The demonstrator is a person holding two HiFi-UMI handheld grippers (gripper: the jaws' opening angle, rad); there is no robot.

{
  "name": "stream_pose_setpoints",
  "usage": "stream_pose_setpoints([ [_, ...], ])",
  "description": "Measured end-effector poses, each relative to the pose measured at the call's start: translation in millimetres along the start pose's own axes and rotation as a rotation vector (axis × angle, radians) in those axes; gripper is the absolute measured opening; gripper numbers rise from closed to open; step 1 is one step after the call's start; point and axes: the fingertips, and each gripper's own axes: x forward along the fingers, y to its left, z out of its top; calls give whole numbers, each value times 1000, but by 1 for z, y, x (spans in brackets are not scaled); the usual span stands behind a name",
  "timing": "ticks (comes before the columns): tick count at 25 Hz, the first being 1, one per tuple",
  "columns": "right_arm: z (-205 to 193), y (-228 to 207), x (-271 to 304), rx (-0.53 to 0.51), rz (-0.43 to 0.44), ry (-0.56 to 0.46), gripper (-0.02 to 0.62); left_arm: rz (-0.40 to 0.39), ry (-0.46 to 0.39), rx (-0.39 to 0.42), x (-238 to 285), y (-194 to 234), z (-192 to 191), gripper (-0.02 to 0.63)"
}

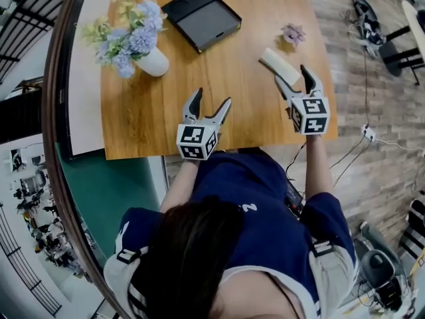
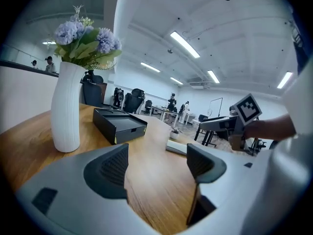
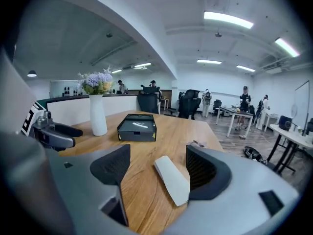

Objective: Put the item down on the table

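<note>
While the white bar [image 3: 172, 180] lies flat on the table [image 1: 252, 118], the right gripper [image 1: 290, 72] hangs at its near end with jaws spread wide. In the right gripper view the bar shows in the gap, closer to the pad [image 3: 203, 168] at that view's right; neither pad seems to press on it, though the overlap there makes a light touch hard to rule out. The left gripper [image 1: 212, 96] is over the table's near edge, well apart from the bar; its jaws stand just as wide, with only bare wood between them. A vase [image 1: 154, 62] of flowers stands beyond it to the left; a black box [image 1: 201, 17] lies farther back; a small purple flower [image 1: 293, 33] lies just past the bar.
</note>
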Motion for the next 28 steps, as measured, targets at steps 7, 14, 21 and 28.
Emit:
stream_pose_setpoints([
  [7, -20, 40, -53, -2, -98, -59, 364, -56, -36, 48, -22, -5, 11, 367],
  [14, -66, 72, -76, 92, -170, -30, 354, -91, -38, 86, -37, -4, 3, 367],
  [21, -62, 77, -82, 83, -191, -29, 364, -102, -47, 92, -38, -5, 4, 367],
  [28, -48, 73, -80, 96, -187, -73, 233, -120, -50, 84, -34, -9, 6, 340],
])
